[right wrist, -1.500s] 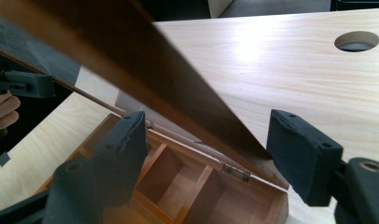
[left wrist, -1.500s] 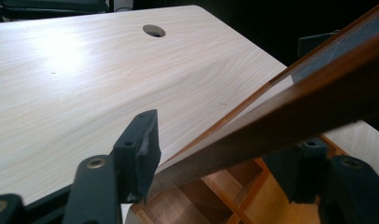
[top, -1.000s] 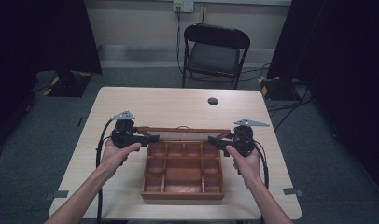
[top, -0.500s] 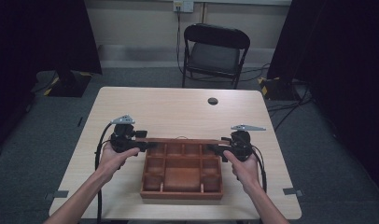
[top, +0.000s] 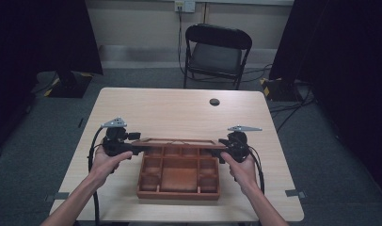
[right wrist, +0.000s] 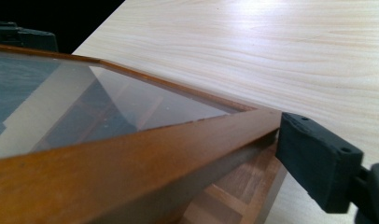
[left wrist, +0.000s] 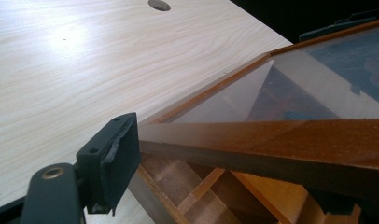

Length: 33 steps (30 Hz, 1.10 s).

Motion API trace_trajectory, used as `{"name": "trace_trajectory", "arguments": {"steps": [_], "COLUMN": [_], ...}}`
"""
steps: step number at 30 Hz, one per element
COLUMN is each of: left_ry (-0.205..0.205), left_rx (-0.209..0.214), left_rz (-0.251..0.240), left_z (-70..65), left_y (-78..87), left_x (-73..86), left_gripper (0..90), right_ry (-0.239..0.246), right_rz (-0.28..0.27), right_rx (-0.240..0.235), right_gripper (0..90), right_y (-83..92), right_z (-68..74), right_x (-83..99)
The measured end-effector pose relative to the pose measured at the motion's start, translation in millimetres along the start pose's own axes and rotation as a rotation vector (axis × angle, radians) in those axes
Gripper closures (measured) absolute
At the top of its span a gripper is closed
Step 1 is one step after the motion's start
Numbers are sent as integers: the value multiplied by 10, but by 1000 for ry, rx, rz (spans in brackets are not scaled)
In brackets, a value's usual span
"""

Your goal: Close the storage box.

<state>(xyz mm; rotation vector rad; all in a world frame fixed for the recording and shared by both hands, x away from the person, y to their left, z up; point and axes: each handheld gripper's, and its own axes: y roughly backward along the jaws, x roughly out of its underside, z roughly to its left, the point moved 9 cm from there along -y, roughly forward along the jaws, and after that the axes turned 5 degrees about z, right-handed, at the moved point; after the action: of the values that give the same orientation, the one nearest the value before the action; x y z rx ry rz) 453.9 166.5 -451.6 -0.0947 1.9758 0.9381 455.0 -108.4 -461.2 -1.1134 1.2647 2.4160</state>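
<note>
A: Item one, lid (top: 172,141). Location?

B: Glass-paned, wood-framed, half-lowered over the compartment box (top: 179,175) near the tabletop's (top: 179,110) front edge. Your left claw (top: 138,146) clenches its left corner, your right claw (top: 219,146) the right.

A: Close views?

B: They show glass (left wrist: 290,88) and claw pads (right wrist: 313,156); overhead, the pane is barely visible.

A: Obscured?

B: Each claw's second jaw, behind the frame.

A: Change?

B: A second ago, the lid stood nearly upright.

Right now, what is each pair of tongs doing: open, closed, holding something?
Left tongs: closed on the glass-paned brown wooden lid of the compartment box.
Right tongs: closed on that lid.
</note>
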Motion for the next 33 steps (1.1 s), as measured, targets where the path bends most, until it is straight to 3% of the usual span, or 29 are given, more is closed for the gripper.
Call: {"name": "trace_trajectory", "arguments": {"steps": [9, 12, 19, 24, 26, 33], "left_ry": [-14, 3, -14, -29, -18, -20], "left_rx": [20, 25, 28, 31, 29, 31], "left_rz": [15, 2, 15, 14, 9, 22], "left_z": [-12, -20, -55, -73, -70, -86], "left_y": [-15, -23, -41, 12, 28, 29], "left_x": [48, 43, 56, 44, 46, 97], "left_gripper": [170, 165, 169, 168, 168, 160], "right_ry": [4, -6, -34, -45, -35, -54], "right_rz": [19, 26, 6, 34, 12, -36], "right_rx": [0, 2, 45, 66, 103, 88], "right_gripper": [250, 251, 266, 273, 301, 316], "right_y": [110, 142, 302, 305, 341, 480], "right_z": [-104, -143, -307, -379, -437, -484], "right_x": [109, 157, 168, 181, 163, 57]}}
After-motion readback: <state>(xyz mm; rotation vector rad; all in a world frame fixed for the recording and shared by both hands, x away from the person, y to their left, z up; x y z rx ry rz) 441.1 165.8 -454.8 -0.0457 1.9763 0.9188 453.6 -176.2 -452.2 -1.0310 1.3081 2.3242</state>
